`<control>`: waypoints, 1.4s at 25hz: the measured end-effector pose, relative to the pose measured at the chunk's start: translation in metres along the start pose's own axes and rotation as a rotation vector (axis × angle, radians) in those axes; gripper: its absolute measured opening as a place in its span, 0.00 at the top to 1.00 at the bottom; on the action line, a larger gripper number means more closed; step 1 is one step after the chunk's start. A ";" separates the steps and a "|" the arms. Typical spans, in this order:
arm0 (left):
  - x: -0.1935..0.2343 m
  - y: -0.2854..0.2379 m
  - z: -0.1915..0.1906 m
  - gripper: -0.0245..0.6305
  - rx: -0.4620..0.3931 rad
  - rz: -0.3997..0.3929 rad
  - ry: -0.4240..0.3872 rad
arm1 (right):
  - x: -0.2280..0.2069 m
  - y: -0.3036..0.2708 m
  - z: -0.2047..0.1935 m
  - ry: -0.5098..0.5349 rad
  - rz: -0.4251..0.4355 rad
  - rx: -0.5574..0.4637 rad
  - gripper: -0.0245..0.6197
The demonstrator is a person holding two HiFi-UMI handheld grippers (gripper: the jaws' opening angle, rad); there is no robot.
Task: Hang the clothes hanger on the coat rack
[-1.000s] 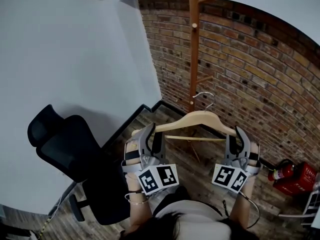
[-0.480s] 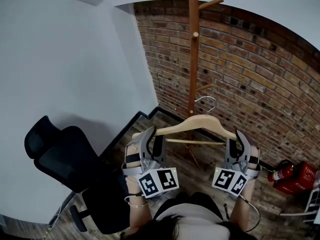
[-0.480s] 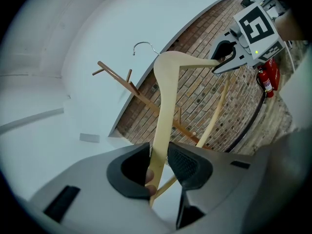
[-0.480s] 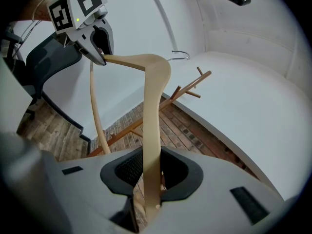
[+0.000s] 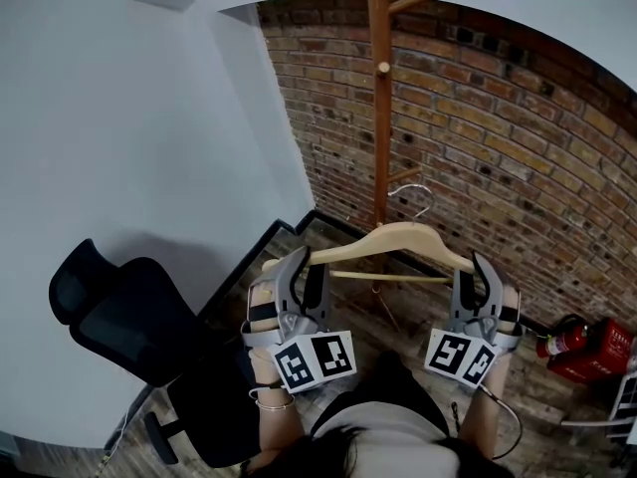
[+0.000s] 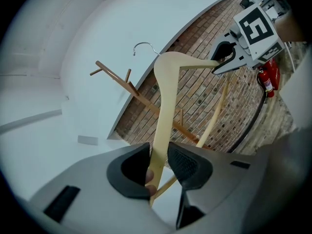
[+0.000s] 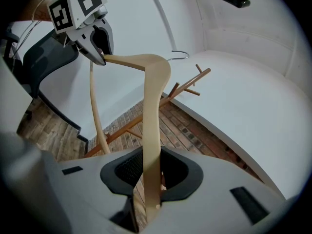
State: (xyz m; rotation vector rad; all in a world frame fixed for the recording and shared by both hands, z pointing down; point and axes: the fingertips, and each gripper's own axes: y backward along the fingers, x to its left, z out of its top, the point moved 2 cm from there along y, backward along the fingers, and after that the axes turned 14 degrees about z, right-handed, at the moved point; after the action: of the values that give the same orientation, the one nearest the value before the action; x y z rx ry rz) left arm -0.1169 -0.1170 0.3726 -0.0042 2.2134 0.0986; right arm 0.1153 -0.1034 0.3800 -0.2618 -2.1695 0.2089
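Observation:
A pale wooden clothes hanger with a metal hook is held level between both grippers. My left gripper is shut on its left arm end, seen close up in the left gripper view, where the hanger runs between the pads. My right gripper is shut on its right arm end; in the right gripper view the hanger passes through the jaws. The brown wooden coat rack stands just beyond the hanger against the brick wall, with pegs near its top. The hook hangs beside the pole, below the upper pegs.
A black office chair stands at my left. A white wall meets a brick wall behind the rack. A red fire extinguisher lies on the wooden floor at the right.
Both grippers and the hanger have moved a little toward the coat rack, which now stands slightly nearer in the head view. The grip on each end is unchanged.

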 end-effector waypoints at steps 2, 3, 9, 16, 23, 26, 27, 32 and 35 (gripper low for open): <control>-0.001 -0.006 0.002 0.79 0.001 0.002 -0.004 | -0.003 -0.007 -0.001 -0.002 0.001 -0.004 0.80; 0.000 -0.008 0.002 0.79 0.000 0.004 -0.006 | -0.005 -0.009 -0.001 -0.003 0.002 -0.007 0.80; 0.007 -0.028 0.006 0.79 0.004 0.025 -0.007 | -0.017 -0.030 0.005 0.001 0.004 -0.029 0.80; 0.008 -0.051 0.011 0.79 0.011 0.041 -0.008 | -0.029 -0.054 0.006 0.003 0.014 -0.049 0.80; 0.009 -0.071 0.013 0.79 0.022 0.055 -0.012 | -0.041 -0.079 0.008 0.006 0.026 -0.070 0.80; 0.011 -0.080 0.014 0.79 0.024 0.062 -0.014 | -0.046 -0.090 0.011 0.008 0.030 -0.078 0.80; 0.013 -0.083 0.013 0.79 0.025 0.065 -0.014 | -0.047 -0.093 0.012 0.010 0.032 -0.082 0.80; 0.021 -0.097 0.012 0.79 0.029 0.084 -0.018 | -0.054 -0.110 0.022 0.019 0.035 -0.104 0.80; 0.026 -0.105 0.014 0.79 0.027 0.090 -0.021 | -0.060 -0.117 0.027 0.017 0.037 -0.114 0.80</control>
State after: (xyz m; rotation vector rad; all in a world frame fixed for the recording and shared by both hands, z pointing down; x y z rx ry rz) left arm -0.1175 -0.2194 0.3359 0.1106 2.1938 0.1183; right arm 0.1142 -0.2337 0.3465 -0.3670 -2.1639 0.1038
